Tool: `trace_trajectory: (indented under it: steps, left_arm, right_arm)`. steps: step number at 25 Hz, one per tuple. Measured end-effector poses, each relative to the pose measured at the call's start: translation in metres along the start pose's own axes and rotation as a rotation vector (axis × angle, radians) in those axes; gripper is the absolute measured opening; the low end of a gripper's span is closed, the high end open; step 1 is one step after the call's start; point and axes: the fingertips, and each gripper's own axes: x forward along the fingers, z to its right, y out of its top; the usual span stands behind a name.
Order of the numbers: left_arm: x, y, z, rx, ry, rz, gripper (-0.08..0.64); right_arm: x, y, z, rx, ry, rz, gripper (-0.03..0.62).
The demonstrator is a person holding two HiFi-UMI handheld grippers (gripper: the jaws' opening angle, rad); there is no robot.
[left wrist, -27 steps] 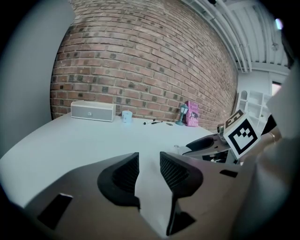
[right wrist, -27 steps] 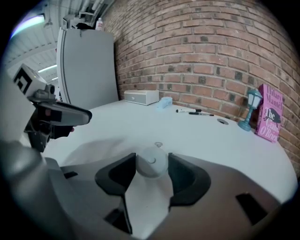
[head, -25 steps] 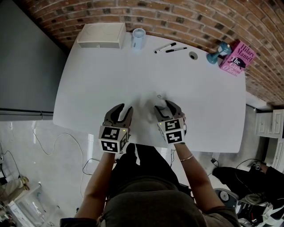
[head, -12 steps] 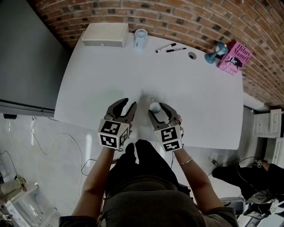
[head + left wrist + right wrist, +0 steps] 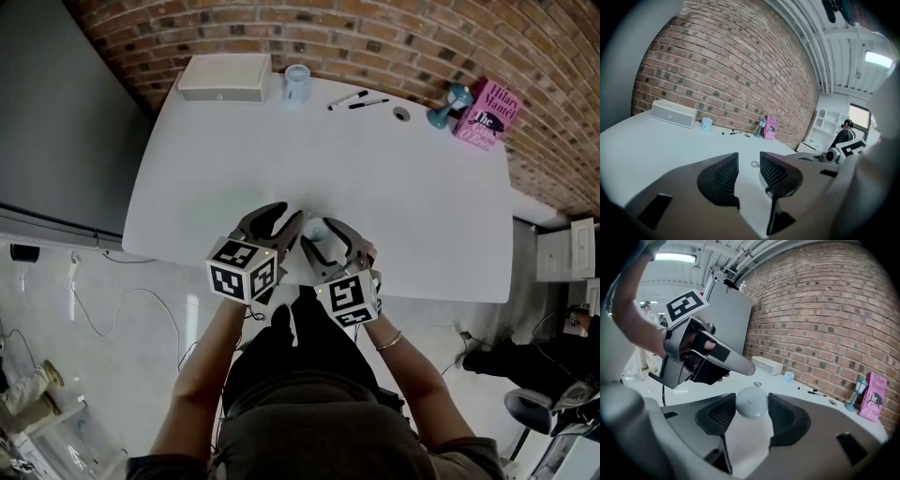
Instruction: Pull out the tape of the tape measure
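Right claw was clamped on the tape measure, a small round pale case held just above the near edge of the surface. It looked light, stiff and smooth, likely to slip. The best hold for pulling was judged to be the little ring at the tape's end. Left claw stood narrowly parted and empty, lined up on that ring; against half a second earlier it had closed in beside the right claw.

tape measure | round, pale grey, ring tab up | between right gripper fingers
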Motion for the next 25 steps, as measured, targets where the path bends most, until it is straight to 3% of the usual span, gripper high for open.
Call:
trace_trajectory:
  steps: [14, 18, 25]
  left_arm:
    - [0.000, -0.006, 0.023, -0.105, -0.186, -0.059, 0.143]
    - [0.001, -0.007, 0.026, -0.104, -0.208, -0.076, 0.138]
    - [0.003, -0.010, 0.029, -0.088, -0.202, -0.077, 0.068]
  right_arm:
    - [-0.016, 0.015, -0.017, -0.061, -0.054, 0.042, 0.221]
    - [-0.018, 0.013, -0.017, -0.059, -0.059, 0.035, 0.221]
    - [-0.019, 0.006, -0.018, -0.051, -0.051, 0.016, 0.221]
